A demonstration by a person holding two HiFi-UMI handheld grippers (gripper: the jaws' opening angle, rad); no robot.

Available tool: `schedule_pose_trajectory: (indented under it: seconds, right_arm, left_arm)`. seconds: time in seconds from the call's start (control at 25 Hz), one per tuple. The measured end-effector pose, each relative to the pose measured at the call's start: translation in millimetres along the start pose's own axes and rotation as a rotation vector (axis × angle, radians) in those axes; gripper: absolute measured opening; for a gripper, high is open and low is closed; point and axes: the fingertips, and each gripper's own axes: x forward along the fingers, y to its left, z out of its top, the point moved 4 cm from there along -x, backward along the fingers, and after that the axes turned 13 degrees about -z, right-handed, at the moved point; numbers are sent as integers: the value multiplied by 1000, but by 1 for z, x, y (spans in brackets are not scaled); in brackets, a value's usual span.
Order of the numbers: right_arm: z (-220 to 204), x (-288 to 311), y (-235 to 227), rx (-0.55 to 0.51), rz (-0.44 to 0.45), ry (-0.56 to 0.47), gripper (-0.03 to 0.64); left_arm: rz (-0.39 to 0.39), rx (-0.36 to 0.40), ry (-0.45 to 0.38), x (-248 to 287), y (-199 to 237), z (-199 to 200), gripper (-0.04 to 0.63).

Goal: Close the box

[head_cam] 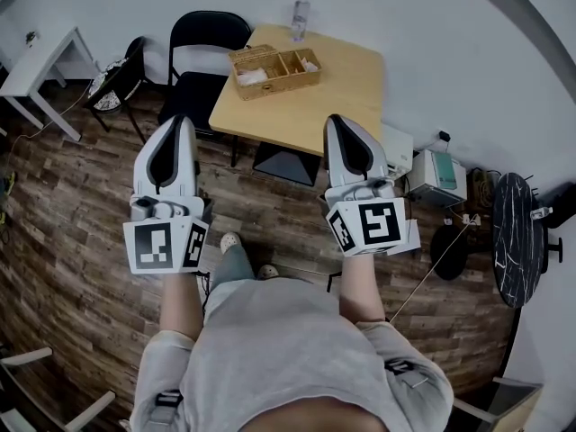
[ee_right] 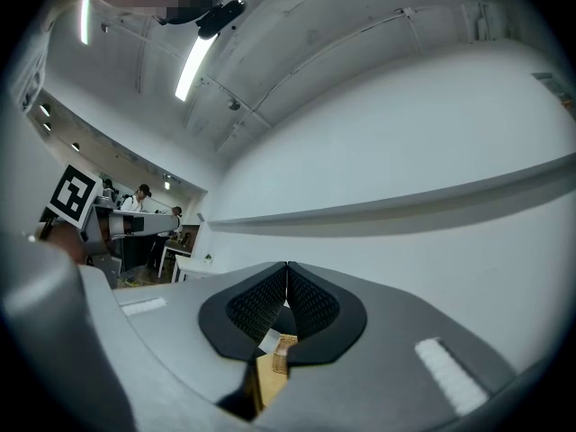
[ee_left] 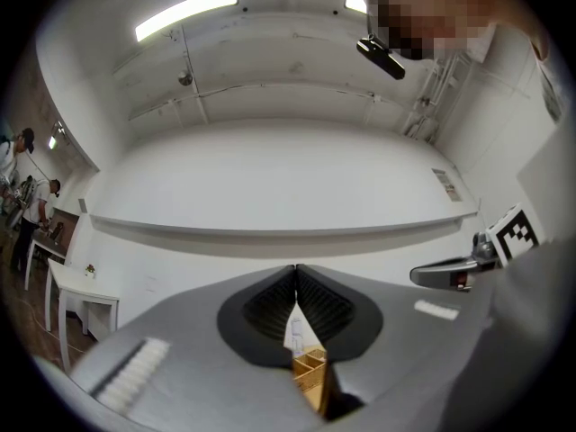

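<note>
The compartmented wooden box (head_cam: 274, 70) sits on the counter (head_cam: 360, 93), well ahead of both jaws. The head view shows it whole. Each gripper view catches only a sliver beneath clenched, empty jaws. The left gripper (head_cam: 183, 122) and right gripper (head_cam: 335, 121) reach forward side by side, tipped slightly upward.

box (head_cam: 274, 70) on table (head_cam: 349, 93) | chair (head_cam: 209, 36) left of table | bottle (head_cam: 300, 18) behind box

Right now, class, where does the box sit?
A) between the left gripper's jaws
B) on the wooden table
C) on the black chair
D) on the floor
B: the box rests on the wooden table, just in front of the bottle.
</note>
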Motion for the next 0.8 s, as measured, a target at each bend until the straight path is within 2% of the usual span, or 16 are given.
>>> schedule_pose_trajectory:
  seconds: [0.32, 0.8]
  right_arm:
    - [-11, 39, -6, -7, -16, 5, 5]
    - [-30, 137, -1, -14, -44, 8, 5]
  left_arm:
    - [-18, -4, -6, 34, 23, -15, 58]
    - [-35, -15, -7, 104, 97, -43, 58]
